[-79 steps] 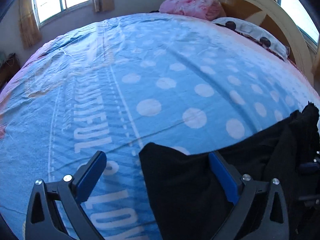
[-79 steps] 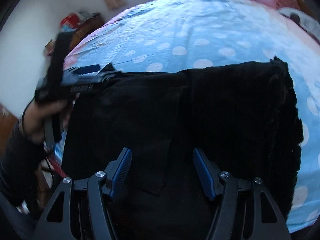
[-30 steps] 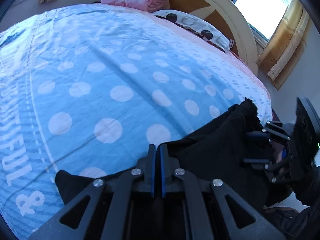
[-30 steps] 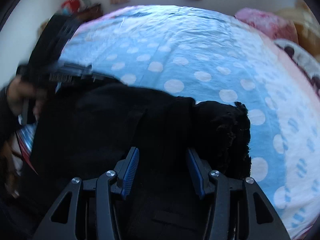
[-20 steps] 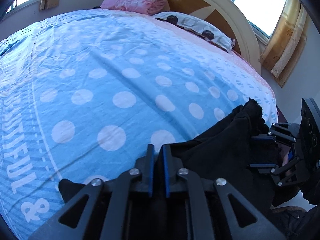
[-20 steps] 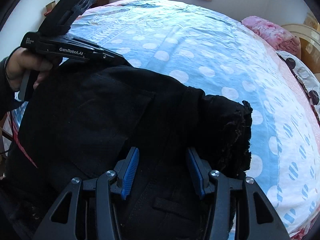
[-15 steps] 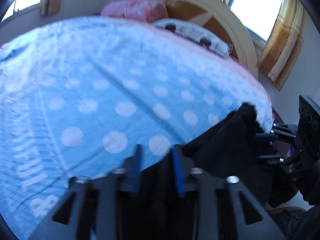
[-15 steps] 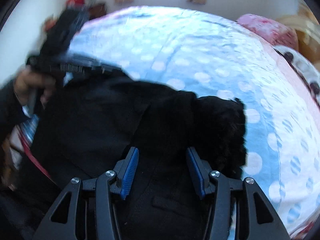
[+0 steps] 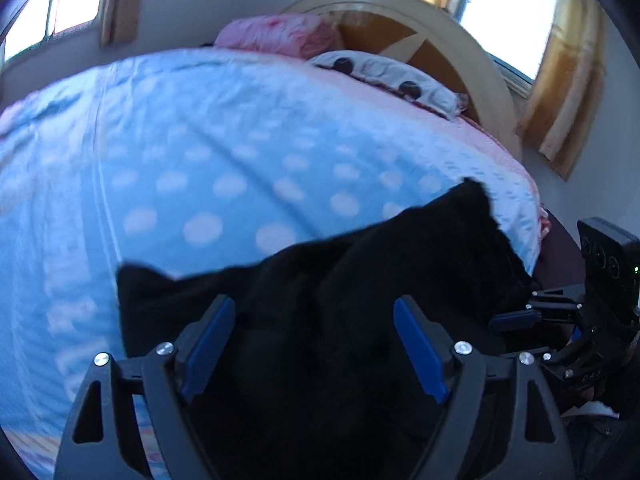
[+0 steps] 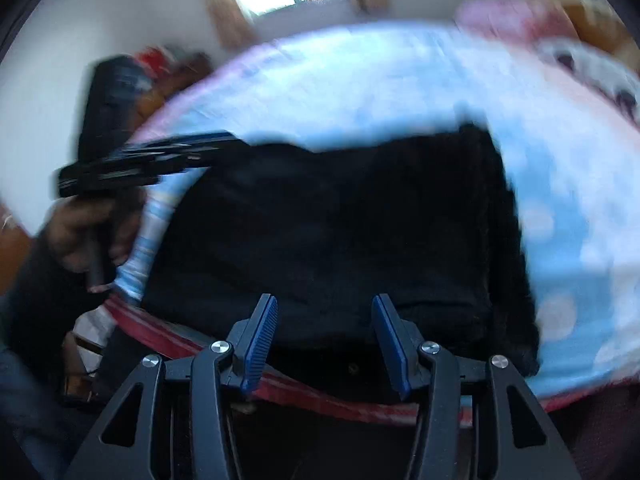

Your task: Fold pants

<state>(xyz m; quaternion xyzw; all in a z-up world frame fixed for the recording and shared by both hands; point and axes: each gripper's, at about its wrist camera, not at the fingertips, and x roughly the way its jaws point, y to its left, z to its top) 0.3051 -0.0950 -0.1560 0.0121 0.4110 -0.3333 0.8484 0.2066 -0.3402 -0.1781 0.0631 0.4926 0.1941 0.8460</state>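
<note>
Left wrist view: your left gripper [image 9: 310, 344] hangs over the black pants [image 9: 360, 280], its jaws opening. The blue pads [image 9: 206, 346] stand wide on either side of the dark cloth; the fabric lies below and between them, and neither pad presses on it, so the cloth is released. The pants lie bunched at the near edge of the bed, on the blue bedsheet with white dots [image 9: 224, 168], and one corner of them reaches up toward the sheet's pink border. At the right edge of this view your right gripper [image 9: 516, 316] appears side-on, its fingers at the right-hand margin of the pants; whether they touch the cloth cannot be told from here. Beyond the sheet lie a pink pillow [image 9: 280, 34] and a white pillow with dark spots [image 9: 384, 70], against the curved wooden headboard [image 9: 472, 64]. A curtained window [image 9: 516, 12] stands behind it.

Right wrist view (blurred): your right gripper [image 10: 324, 340] has its jaws part-way apart, with a clear gap between them. The near hem of the pants [image 10: 340, 232] lies just beyond the fingertips, over the bed's red-striped edge [image 10: 160, 332]; nothing is clamped between the pads. The pants form a broad, roughly rectangular dark mass across the near part of the bed. At left, your left hand [image 10: 88, 232] grips the handle of the left gripper [image 10: 192, 148], whose fingers point at the far left corner of the pants.
</note>
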